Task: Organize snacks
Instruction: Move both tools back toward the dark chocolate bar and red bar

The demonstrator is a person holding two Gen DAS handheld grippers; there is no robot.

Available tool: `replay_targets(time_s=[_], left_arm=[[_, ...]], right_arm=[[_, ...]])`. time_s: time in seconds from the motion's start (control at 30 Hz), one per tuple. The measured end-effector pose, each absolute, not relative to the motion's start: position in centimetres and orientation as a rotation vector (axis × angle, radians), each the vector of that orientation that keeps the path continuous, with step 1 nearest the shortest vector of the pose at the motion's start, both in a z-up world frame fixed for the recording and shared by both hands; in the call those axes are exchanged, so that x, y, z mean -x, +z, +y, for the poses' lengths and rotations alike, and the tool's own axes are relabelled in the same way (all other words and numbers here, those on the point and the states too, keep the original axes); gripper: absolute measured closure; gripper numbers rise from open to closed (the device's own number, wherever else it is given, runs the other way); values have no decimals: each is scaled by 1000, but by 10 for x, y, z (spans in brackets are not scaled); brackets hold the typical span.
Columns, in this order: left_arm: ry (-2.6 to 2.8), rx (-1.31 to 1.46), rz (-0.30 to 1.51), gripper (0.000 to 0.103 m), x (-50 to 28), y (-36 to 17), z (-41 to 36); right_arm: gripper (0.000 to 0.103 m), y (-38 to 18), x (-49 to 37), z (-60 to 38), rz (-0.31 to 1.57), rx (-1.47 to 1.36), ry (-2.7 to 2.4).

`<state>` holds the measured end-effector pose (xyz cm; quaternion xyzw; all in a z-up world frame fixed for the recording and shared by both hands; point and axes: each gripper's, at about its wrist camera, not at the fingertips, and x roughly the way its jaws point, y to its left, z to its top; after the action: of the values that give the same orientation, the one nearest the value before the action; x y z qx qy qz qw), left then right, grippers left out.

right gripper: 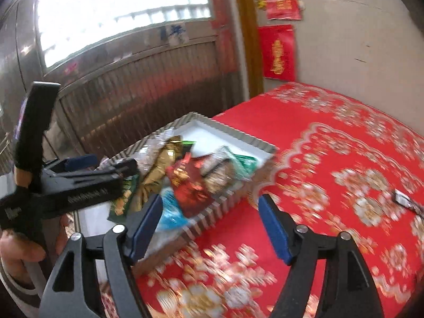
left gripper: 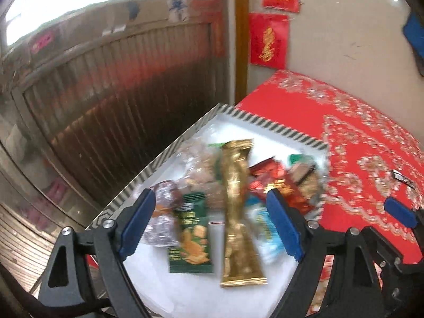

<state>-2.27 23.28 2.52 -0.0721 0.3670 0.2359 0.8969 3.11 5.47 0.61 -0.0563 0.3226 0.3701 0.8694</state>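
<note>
In the lower middle of the left wrist view, your left tongs [left gripper: 212,225] stand released and empty over the tray [left gripper: 278,129], where the snacks lie heaped: a gold packet [left gripper: 238,212] lengthwise, a green packet [left gripper: 192,238] beside it, red wrappers [left gripper: 275,182] to its right. Your right tongs [right gripper: 210,228] are released too, hanging empty above the tray's near edge and the red cloth [right gripper: 331,145] on the table. One small dark item [right gripper: 405,201] at the right edge looks left outside, likely next.

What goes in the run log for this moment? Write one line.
tray: snack packets inside | gold packet: lying free | left gripper: open, empty | right gripper: open, empty
</note>
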Motion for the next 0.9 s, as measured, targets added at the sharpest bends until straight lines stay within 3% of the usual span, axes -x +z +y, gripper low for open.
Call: replay_targets(time_s=[0.9], left_arm=[[-23,-8,787,17,-70,43,-4]], right_arm=[[25,-9,-45,-210,721,-71,249]])
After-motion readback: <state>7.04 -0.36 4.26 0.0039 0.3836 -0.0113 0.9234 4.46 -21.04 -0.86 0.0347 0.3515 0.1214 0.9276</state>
